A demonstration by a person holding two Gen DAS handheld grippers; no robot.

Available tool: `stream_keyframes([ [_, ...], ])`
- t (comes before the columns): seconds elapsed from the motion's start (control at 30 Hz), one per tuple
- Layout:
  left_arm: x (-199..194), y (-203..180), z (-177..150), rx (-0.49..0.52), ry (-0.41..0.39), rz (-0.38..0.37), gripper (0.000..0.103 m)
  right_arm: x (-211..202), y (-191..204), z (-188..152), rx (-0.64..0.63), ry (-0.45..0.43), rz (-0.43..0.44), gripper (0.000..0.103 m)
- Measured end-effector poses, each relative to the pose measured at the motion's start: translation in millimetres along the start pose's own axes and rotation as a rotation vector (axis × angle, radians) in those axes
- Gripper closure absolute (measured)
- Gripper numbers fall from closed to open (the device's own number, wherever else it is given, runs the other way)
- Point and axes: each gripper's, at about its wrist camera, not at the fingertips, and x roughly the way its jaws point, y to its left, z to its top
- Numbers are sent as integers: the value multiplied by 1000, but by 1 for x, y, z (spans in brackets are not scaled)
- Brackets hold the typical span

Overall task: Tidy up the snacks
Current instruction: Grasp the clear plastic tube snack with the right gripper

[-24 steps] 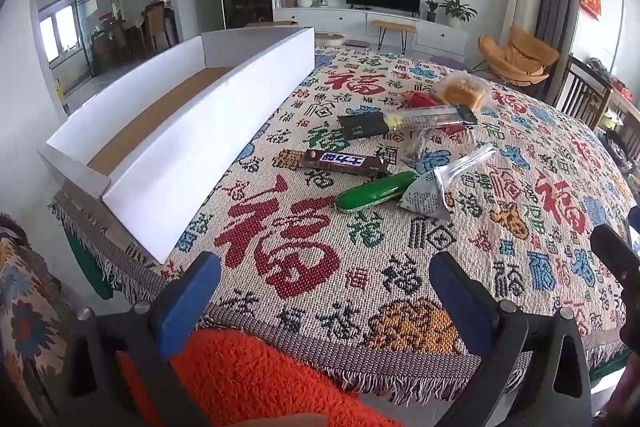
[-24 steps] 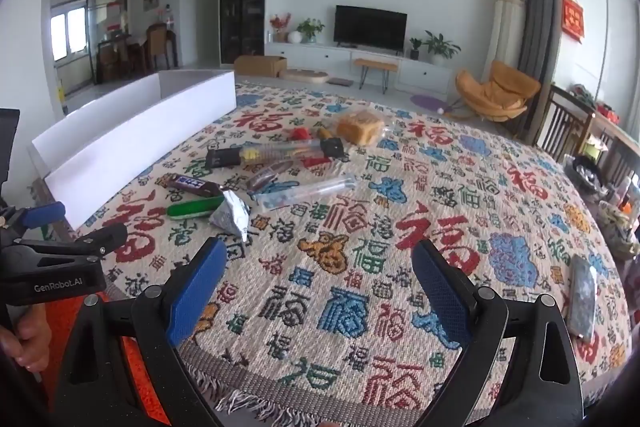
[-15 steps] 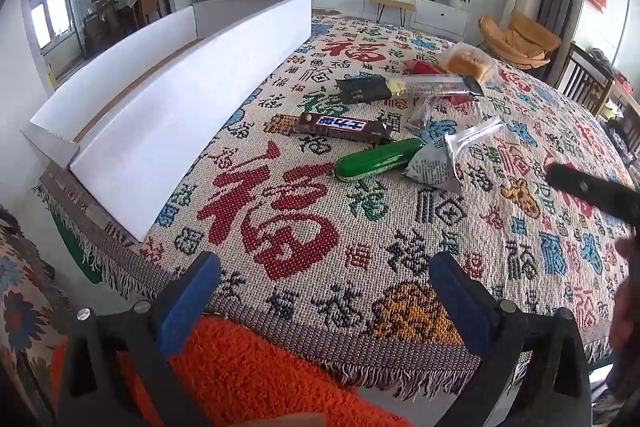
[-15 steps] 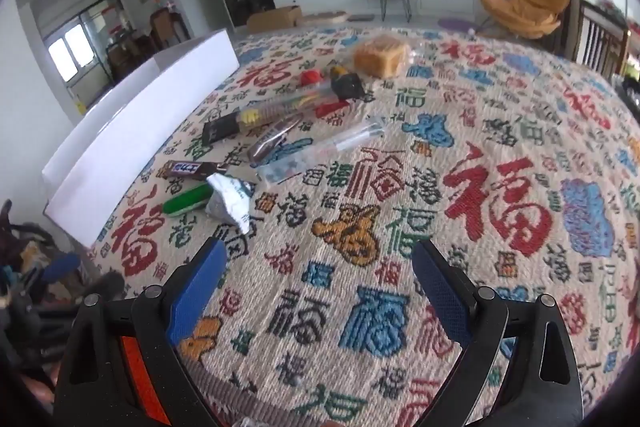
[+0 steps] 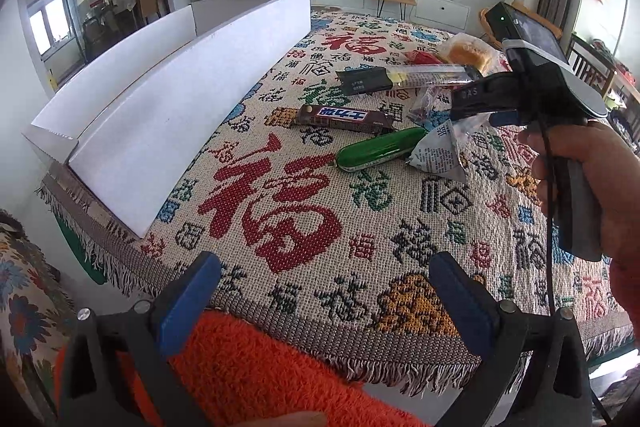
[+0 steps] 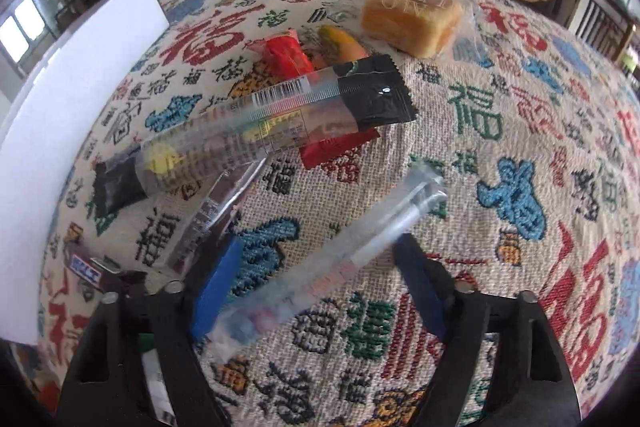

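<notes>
Left gripper (image 5: 320, 291): jaws wide, empty, at the cloth's (image 5: 400, 219) near edge.
Right gripper (image 6: 316, 275): part open, straddling a clear tube pack (image 6: 332, 259), grip unclear.
Snacks: mid-cloth, beside the white box (image 5: 160, 107).

Ahead of our left tool (image 5: 324, 291) lies bare patterned cloth (image 5: 288, 211), an open lane. The white box (image 5: 160, 107) walls off its left. Beyond, the chocolate bar (image 5: 344, 117) and green packet (image 5: 380, 149) block the way, with our right hand (image 5: 588, 179) crowding in from the right.
</notes>
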Motion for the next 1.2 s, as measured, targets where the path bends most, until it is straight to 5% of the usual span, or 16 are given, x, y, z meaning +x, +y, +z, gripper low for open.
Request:
stream_keyframes([
  [0.07, 0, -1, -1, 2, 2, -7, 0, -8, -6, -1, -14, -31, 26, 75],
  [0.13, 2, -1, 0, 4, 10, -12, 0, -9, -21, -7, -31, -9, 32, 84],
  [0.3, 4, -1, 0, 2, 14, -20, 0, -14, -50, -31, -141, 80, -13, 84],
  [0.5, 10, -5, 2, 15, 40, -14, 0, -32, -65, -70, -233, 39, -26, 83],
  [0.7, 11, -6, 0, 26, 54, -9, 0, -36, -65, -88, -243, -115, -19, 72],
  [0.77, 14, -5, 0, 22, 67, -16, 0, -35, -72, -89, -206, -145, -17, 50],
  [0.83, 15, -4, 0, 17, 77, -27, 0, -34, -81, -88, -176, -166, -2, 44],
  [0.97, 20, 1, 3, 5, 111, -53, 0, -32, -76, -88, -210, -157, 11, 30],
  [1.2, 21, 30, 48, 63, 75, -83, 0, -29, -77, -88, -195, -145, 9, 23],
])
